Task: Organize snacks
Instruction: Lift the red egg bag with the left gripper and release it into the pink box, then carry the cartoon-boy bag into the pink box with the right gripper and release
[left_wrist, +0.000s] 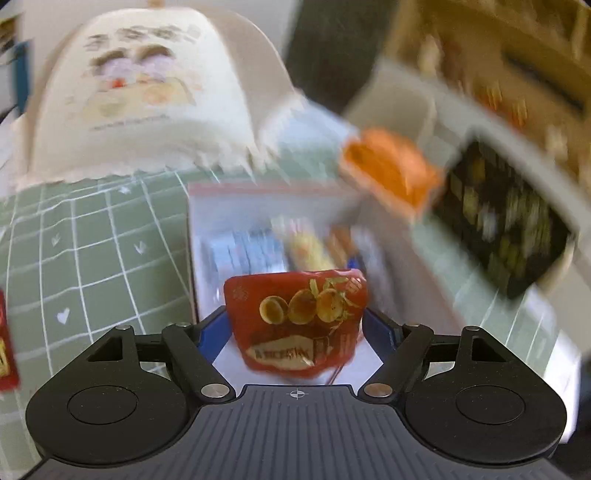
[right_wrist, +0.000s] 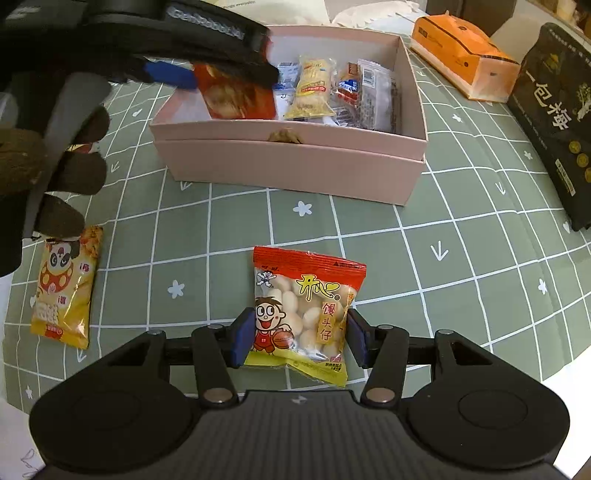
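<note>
My left gripper (left_wrist: 295, 328) is shut on a red snack packet (left_wrist: 299, 317) and holds it over the pink box (right_wrist: 288, 162); the same packet shows in the right wrist view (right_wrist: 240, 92) above the box's left side. The box holds several small snack packets (right_wrist: 314, 92). My right gripper (right_wrist: 297, 338) has its jaws around a red and yellow bun snack bag (right_wrist: 303, 314) lying on the green checked cloth; the pads sit at the bag's sides. A yellow panda snack packet (right_wrist: 66, 291) lies at the left.
An orange tissue pack (right_wrist: 465, 55) and a black snack bag (right_wrist: 554, 118) lie to the right of the box. A cream cloth-covered object (left_wrist: 140, 92) stands behind the box. The table's edge runs along the bottom right (right_wrist: 554, 380).
</note>
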